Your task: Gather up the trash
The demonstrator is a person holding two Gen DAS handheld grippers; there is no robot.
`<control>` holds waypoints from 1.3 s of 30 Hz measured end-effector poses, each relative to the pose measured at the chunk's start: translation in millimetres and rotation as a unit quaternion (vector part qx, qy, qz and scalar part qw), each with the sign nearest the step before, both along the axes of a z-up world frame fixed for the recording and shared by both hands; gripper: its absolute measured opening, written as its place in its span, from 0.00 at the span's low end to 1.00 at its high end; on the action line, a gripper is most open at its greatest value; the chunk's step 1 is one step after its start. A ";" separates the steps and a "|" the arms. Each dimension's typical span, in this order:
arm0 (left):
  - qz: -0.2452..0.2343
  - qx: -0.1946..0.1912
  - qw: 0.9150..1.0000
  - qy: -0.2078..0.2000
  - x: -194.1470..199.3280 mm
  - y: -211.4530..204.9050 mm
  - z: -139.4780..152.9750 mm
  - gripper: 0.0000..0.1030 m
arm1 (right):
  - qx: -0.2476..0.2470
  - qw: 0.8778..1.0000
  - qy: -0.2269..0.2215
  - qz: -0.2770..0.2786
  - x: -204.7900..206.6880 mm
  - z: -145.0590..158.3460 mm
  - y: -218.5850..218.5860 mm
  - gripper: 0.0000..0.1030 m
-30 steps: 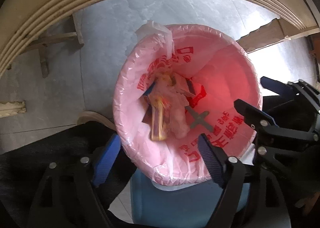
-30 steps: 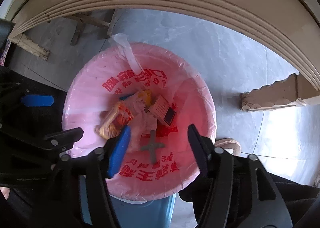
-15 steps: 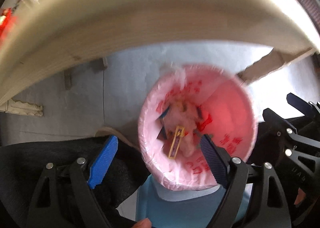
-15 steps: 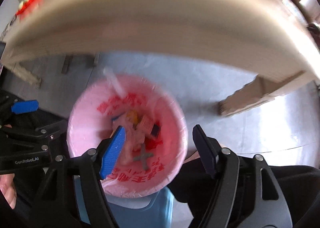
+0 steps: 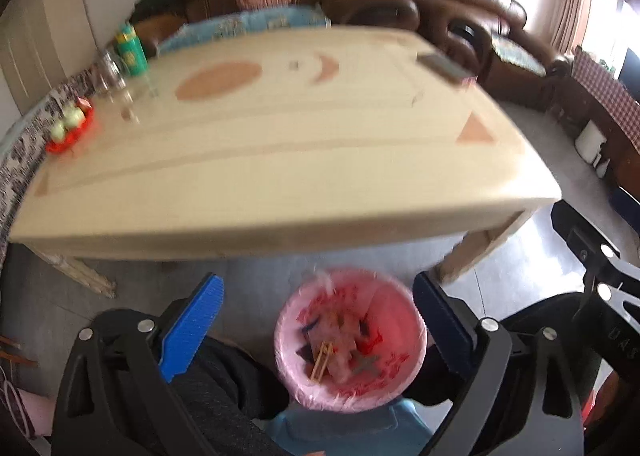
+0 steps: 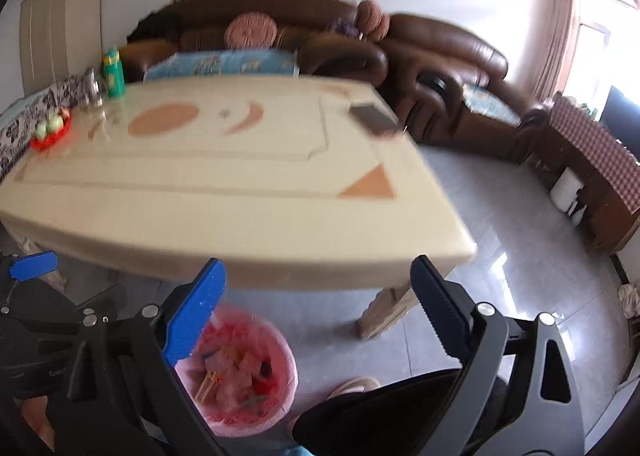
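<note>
A bin lined with a pink bag [image 5: 384, 308] stands on the floor below the table's near edge, with wrappers and paper [image 5: 332, 348] inside. It also shows in the right wrist view [image 6: 280, 360]. My left gripper [image 5: 316, 320] is open and empty, high above the bin. My right gripper [image 6: 316, 308] is open and empty, raised to the right of the bin. The right gripper shows at the right edge of the left wrist view [image 5: 592, 256].
A cream table [image 5: 280, 144] fills the middle. On it are a dark phone-like object [image 6: 374, 118], a green bottle [image 5: 130, 48], glasses [image 5: 110, 72] and a red dish of fruit [image 5: 68, 126]. A brown sofa [image 6: 420, 52] stands behind. My leg and slipper [image 6: 352, 388] are by the bin.
Both grippers have risen from just over the bin mouth to above table height. The bin now looks small and the table top has come into view. Both jaws stay open.
</note>
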State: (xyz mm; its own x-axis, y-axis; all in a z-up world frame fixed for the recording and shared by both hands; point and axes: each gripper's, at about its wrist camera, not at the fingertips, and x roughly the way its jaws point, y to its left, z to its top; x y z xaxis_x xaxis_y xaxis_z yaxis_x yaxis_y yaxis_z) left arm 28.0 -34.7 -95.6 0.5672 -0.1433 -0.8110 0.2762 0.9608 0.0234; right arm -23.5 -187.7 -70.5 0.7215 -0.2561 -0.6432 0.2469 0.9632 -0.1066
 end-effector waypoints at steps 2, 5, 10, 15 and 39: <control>0.005 0.007 0.999 -0.031 -9.4 -0.2 22.0 0.92 | -0.001 1.000 -0.013 -0.001 -7.2 14.7 -1.3 0.90; 0.010 0.003 0.998 -0.058 -18.9 0.6 48.0 0.92 | -0.002 0.999 -0.038 -0.006 -17.4 37.0 -2.7 0.90; 0.019 -0.006 0.995 -0.097 -36.5 5.0 76.4 0.92 | -0.008 0.997 -0.075 -0.013 -36.1 65.3 -4.8 0.90; 0.022 -0.018 0.992 -0.119 -51.7 7.9 96.5 0.93 | -0.024 0.995 -0.097 -0.018 -53.2 81.6 -0.1 0.92; 0.039 -0.033 0.988 -0.143 -71.7 17.3 118.7 0.93 | -0.029 0.991 -0.128 -0.019 -77.7 97.2 15.5 0.93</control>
State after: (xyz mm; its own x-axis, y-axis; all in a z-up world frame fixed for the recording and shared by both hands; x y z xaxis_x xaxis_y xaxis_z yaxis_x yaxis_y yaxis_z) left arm -43.6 -17.4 23.2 0.7836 -0.1372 -0.6060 0.1929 0.9808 0.0274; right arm -101.2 -172.2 26.7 0.8480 -0.3180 -0.4241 0.3095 0.9465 -0.0908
